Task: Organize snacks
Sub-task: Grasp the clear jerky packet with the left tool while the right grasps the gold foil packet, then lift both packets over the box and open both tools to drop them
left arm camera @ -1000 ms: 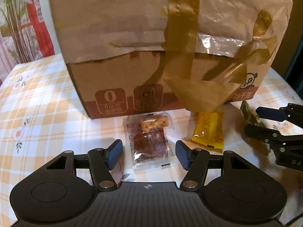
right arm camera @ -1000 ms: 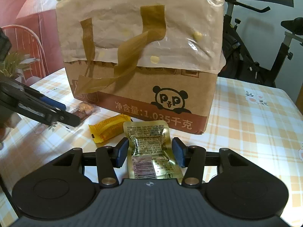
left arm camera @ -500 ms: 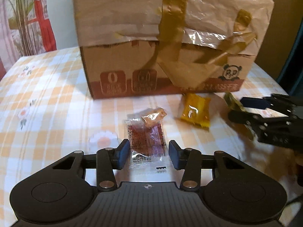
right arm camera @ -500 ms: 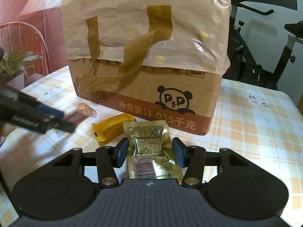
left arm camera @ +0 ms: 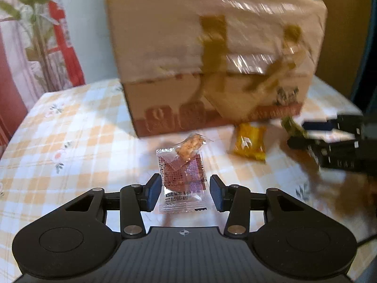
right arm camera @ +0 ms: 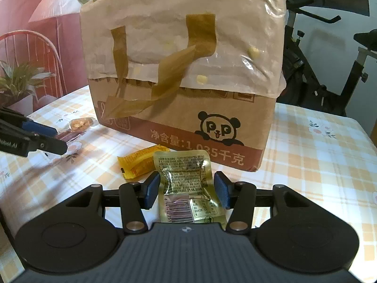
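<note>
My left gripper [left arm camera: 185,193] is shut on a clear packet with a red-brown snack [left arm camera: 182,176] and holds it above the table. A small cracker packet [left arm camera: 190,145] shows just beyond it. My right gripper [right arm camera: 186,190] is shut on a gold foil packet [right arm camera: 186,184]. A yellow snack packet [right arm camera: 139,162] lies on the table in front of the big cardboard box [right arm camera: 186,89]; it also shows in the left wrist view [left arm camera: 249,143]. The right gripper [left arm camera: 313,134] shows at the right of the left wrist view, the left gripper [right arm camera: 54,139] at the left of the right wrist view.
The box [left arm camera: 212,66] is wrapped in plastic and brown tape and stands on a checked tablecloth [right arm camera: 313,165]. A potted plant [right arm camera: 18,82] and a red chair stand at the left, an exercise bike [right arm camera: 329,59] behind at the right.
My left gripper closed on the red-brown packet, lifted it and pulled back from the box. My right gripper keeps hold of the gold packet and has drawn back slightly.
</note>
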`<state>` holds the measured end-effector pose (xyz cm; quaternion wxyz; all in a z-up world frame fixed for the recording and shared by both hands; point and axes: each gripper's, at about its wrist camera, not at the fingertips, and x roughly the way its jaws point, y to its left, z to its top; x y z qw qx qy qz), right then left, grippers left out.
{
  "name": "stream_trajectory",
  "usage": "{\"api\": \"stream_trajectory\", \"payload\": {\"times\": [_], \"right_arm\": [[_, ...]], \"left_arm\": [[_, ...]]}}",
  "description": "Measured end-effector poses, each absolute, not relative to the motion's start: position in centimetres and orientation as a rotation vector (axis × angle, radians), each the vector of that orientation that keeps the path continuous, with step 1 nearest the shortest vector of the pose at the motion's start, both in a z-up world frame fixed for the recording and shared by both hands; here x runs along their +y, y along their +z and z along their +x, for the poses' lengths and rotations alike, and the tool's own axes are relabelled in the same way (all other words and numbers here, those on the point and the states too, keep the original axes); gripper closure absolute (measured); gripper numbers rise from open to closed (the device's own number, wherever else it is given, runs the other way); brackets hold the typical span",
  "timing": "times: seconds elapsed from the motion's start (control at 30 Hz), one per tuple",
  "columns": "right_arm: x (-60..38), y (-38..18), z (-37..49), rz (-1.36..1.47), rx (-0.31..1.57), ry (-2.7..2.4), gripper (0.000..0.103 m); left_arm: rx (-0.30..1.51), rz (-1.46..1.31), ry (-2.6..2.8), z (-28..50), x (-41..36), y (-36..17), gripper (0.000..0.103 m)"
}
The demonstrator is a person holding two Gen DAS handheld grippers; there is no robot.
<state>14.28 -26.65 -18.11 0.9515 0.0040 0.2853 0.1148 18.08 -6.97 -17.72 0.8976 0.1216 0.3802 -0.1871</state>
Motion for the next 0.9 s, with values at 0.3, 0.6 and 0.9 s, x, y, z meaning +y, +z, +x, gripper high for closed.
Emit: {"api": "stream_trajectory", "payload": {"times": [0.3, 0.6, 0.9], "right_arm": [[-26.5, -18.1, 14.1, -0.006, 0.576, 0.236, 0.05], [-26.6, -18.1, 14.1, -0.001, 0.573, 0.239, 0.05], [-26.6, -18.0, 13.9, 0.002, 0.567, 0.237, 0.05]], "left_arm": [[0.811, 0.281, -0.412, 17.5, -7.1, -17.9, 0.056], [0.83, 0.211, -0.183, 18.7, -4.2, -17.3, 0.056], [0.76, 0.122, -0.158, 18.2, -2.9, -16.2, 0.056]]}}
